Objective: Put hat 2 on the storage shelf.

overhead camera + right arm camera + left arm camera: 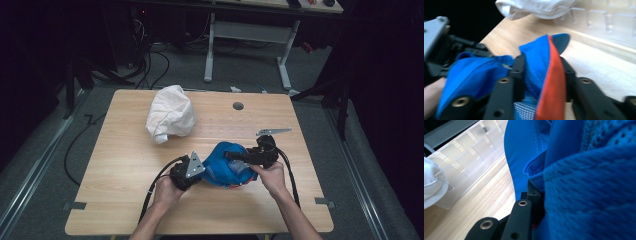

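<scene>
Near the table's (125, 200) front edge, both the left gripper (186, 171) and right gripper (260, 152) pinch the blue garment (225, 167), apparently mid-fold, while the white cloth (170, 115) lies bunched toward the far edge.

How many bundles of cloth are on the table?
2. A white bundle lies alone toward the far left of the table. A blue bundle sits near the front, gripped between the left tool and the right tool. None looks hidden.
</scene>
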Available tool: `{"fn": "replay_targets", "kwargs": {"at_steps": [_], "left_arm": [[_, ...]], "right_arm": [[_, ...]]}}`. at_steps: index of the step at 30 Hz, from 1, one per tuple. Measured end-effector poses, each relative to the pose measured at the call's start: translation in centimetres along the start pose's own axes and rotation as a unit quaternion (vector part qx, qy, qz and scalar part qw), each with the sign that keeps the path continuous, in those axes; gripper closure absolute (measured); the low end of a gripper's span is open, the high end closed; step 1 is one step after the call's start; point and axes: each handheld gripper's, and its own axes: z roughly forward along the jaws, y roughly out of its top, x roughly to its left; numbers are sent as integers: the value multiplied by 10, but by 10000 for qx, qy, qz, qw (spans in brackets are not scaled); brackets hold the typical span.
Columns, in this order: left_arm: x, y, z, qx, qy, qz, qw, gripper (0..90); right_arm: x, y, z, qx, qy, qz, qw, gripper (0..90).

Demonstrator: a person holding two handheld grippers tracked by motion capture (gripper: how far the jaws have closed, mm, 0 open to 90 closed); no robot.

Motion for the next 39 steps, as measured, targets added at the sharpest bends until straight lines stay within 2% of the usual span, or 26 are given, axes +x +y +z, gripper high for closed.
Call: {"fn": "replay_targets", "kwargs": {"at_steps": [3,6,8,11,13,15,20,21,22,23,25,27,31,35,39], "left_arm": [[-2,1,-2,31,-41,31,10000,846],[-4,1,-3,109,-58,119,9999,852],[-4,1,-4,177,-80,193,9996,855],[-4,1,-4,148,-41,135,9998,869],[-2,2,-5,149,-32,104,9998,870],[-1,2,-6,142,-31,69,9999,870],[3,7,-8,45,-6,-135,9999,870],[4,8,-9,0,16,-220,9998,870],[6,10,-9,-17,32,-263,9996,870],[8,11,-10,-39,42,-335,9994,869],[11,14,-11,-104,48,-440,9990,869],[14,19,-13,-189,57,-607,9980,869],[20,28,-12,-287,57,-907,9955,869],[26,39,-8,-360,70,-1116,9931,869],[31,49,-4,-473,122,-1288,9905,869]], "right_arm": [[0,0,-2,-180,-151,15,9997,486],[0,1,-7,-482,-203,107,9986,414],[0,2,-12,-740,-228,147,9969,386],[0,3,-21,-1069,-230,198,9938,351],[-1,3,-30,-1325,-257,224,9906,342],[-1,3,-36,-1436,-309,212,9889,344],[-6,-7,-38,-1362,-731,57,9880,354],[-8,-10,-38,-1324,-797,74,9880,353],[-11,-14,-36,-1211,-963,27,9880,355],[-13,-19,-35,-1241,-1087,-42,9863,359],[-16,-27,-32,-1095,-1341,-92,9849,362],[-19,-35,-30,-1045,-1586,-202,9816,366],[-29,-57,-22,-699,-2126,-346,9740,374],[-39,-75,-15,-432,-2491,-411,9666,377],[-45,-88,-10,-211,-2858,-544,9565,382]]}}
